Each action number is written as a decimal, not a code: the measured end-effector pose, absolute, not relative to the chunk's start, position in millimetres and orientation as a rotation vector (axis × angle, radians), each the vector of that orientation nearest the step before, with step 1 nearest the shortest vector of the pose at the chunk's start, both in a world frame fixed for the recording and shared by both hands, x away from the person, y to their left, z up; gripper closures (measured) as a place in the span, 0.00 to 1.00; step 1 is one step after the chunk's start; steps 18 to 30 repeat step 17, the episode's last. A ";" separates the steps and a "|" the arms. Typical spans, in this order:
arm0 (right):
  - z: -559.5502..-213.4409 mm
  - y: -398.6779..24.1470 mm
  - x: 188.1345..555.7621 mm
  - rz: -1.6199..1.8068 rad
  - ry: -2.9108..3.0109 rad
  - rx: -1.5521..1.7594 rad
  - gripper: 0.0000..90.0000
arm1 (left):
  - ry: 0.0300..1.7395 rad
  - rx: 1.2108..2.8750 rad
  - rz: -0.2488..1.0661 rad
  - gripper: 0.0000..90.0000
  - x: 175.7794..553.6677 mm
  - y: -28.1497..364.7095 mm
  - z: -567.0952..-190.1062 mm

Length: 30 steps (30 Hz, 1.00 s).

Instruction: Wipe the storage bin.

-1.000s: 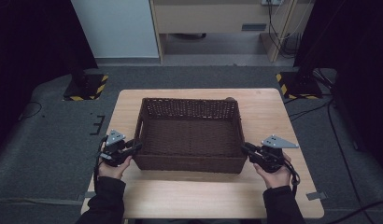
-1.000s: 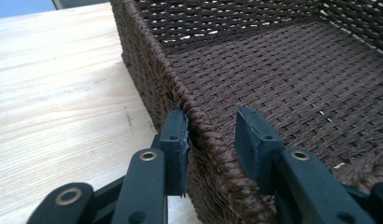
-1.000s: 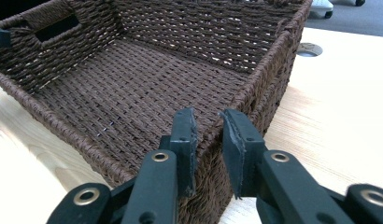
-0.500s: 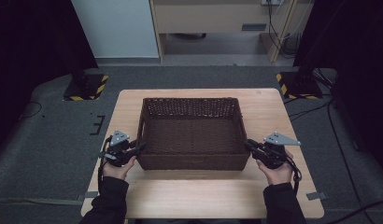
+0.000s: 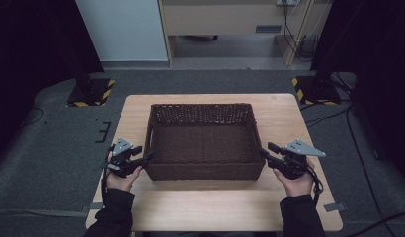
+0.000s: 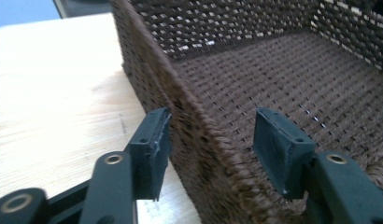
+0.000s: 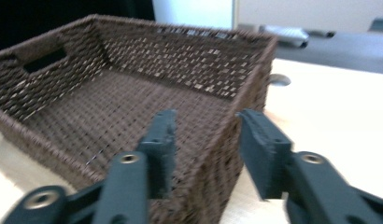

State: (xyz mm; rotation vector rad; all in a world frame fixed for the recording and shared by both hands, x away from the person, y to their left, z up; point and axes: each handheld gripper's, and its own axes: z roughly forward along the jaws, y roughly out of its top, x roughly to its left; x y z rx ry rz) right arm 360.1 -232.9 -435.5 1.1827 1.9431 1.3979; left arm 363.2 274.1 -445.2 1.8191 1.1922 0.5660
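Basket [image 5: 203, 143], one of it, dark brown and woven, sat on the middle of the single pale wooden table [image 5: 289, 118]; I could read no label, brand or writing on it or anywhere about it. Its far wall stood toward twelve o'clock, its near wall toward six. One slot handle [image 7: 45, 59] was cut in the side wall that the right gripper view showed across the basket.

Two grippers were at work, one in each of the person's hands. At about nine o'clock of the basket, the left gripper [image 5: 141, 159] straddled the near left corner wall: in the left gripper view [image 6: 210, 140] one pad stood outside the wall and one inside, with the inner pad [image 6: 278, 149] clear of the weave. Its jaws had just been opening, and they stood apart, no longer pinching the wall between them.

At about three o'clock, the right gripper [image 5: 265, 153] straddled the near right corner wall likewise [image 7: 206, 149], its jaws also just opened, the wall between them without a firm pinch, though that picture was blurred.

Each gripper carried one grey three-cornered plate [image 5: 304, 147].
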 end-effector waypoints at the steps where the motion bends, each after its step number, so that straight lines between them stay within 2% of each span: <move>1: -433.7 -235.8 358.7 1.397 1.921 1.181 0.56 | 1.190 1.807 0.570 0.47 362.2 276.1 -443.8; 5: -432.7 -248.0 356.7 1.379 1.872 1.191 0.45 | 1.180 1.737 0.586 0.42 357.0 290.0 -436.6; 10: -437.9 -270.9 353.0 1.336 1.824 1.248 0.39 | 1.200 1.701 0.594 0.37 355.6 311.3 -436.8; 17: -445.5 -295.9 347.2 1.270 1.765 1.315 0.35 | 1.285 1.688 0.612 0.33 360.3 328.6 -446.3; 30: -445.5 -295.9 347.2 1.270 1.765 1.315 0.35 | 1.285 1.688 0.612 0.33 360.3 328.6 -446.3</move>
